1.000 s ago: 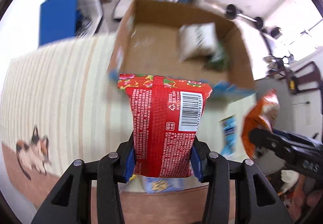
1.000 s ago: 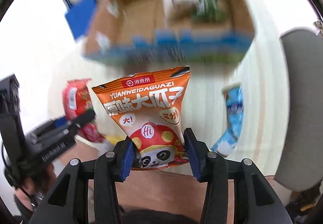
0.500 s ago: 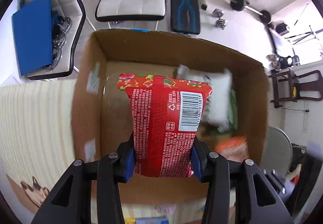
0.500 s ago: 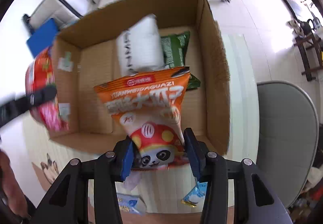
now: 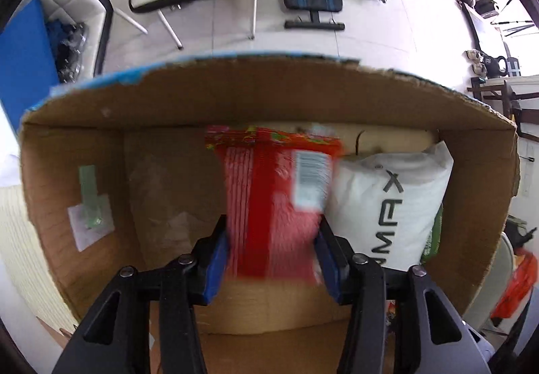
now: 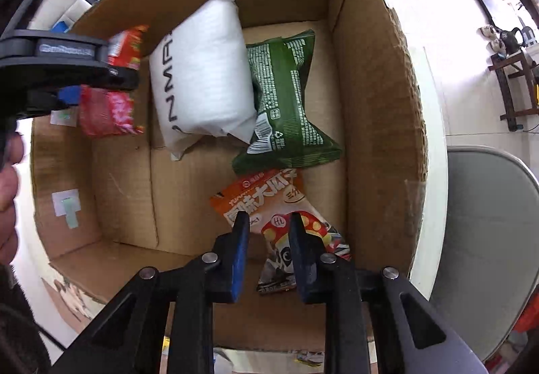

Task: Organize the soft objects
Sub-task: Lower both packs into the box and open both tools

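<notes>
inside the cardboard box [image 6: 367,77], the left tool [image 5: 271,251] is clamping a red packet [image 5: 269,202], best released low; the right tool [image 6: 267,252] is gaping apart above an orange packet [image 6: 266,198].

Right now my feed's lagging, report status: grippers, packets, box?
Left gripper shut on red packet, over box. Right gripper open, orange packet dropped inside. Nothing blocking.

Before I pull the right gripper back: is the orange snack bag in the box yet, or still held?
In the box. The orange snack bag lies loose on the cardboard box floor; the right gripper is open above it.
</notes>
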`<state>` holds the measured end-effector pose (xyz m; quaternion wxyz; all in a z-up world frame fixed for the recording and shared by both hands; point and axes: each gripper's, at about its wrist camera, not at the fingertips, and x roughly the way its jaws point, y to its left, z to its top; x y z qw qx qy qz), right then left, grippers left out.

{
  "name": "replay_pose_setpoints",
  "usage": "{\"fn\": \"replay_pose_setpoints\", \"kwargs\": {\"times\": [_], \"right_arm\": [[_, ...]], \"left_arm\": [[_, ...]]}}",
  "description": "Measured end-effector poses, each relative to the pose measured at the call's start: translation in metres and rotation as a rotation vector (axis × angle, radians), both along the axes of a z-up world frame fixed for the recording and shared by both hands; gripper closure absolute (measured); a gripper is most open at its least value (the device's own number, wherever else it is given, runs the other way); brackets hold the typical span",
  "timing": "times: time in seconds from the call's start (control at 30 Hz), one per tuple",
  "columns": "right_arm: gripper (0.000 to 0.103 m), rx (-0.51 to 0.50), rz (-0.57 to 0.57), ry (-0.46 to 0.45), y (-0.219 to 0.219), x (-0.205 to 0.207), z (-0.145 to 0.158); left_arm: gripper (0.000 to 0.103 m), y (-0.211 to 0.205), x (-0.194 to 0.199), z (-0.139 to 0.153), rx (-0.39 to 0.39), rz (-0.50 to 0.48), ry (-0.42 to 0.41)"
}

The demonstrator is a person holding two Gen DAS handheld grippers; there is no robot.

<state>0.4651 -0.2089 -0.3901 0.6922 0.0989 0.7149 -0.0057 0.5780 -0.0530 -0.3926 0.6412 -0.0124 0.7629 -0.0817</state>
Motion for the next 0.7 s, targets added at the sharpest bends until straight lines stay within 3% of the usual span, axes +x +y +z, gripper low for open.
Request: {"fn": "replay_pose_setpoints", "kwargs": {"times": [0.07,0.1,0.2,0.27,0.4,0.6,0.7], "right_arm": [[0.067,0.011,-0.007,0.007,0.0,0.0,0.007],[0.056,0.011,-0.008,0.008,0.001,0.001,0.007],[0.037,0.007,-0.008,-0.006,0.003,0.001,0.012],[0.036,0.005,-0.006,-0.028,0.004,-0.001,0.023],[0.0,-0.012,0.018,-0.083,0.01,-0.006,0.039],[0.0,-0.035,0.079,-0.211,0.015,-0.03,0.075],[0.0,-0.037,0.108,-0.327,0.013,-0.057,0.098]], "left_arm": [[0.031,0.003,0.002,0.007,-0.01,0.015,-0.017],[0.021,0.004,0.003,0.012,-0.011,0.019,-0.032],[0.012,0.01,-0.002,0.033,-0.021,0.026,-0.081],[0.01,0.017,-0.011,0.053,-0.017,0.027,-0.14],[0.01,0.032,-0.042,0.089,-0.012,0.041,-0.252],[0.01,0.057,-0.114,0.131,0.05,0.016,-0.389],[0.009,0.073,-0.158,0.143,0.106,-0.001,-0.445]]}}
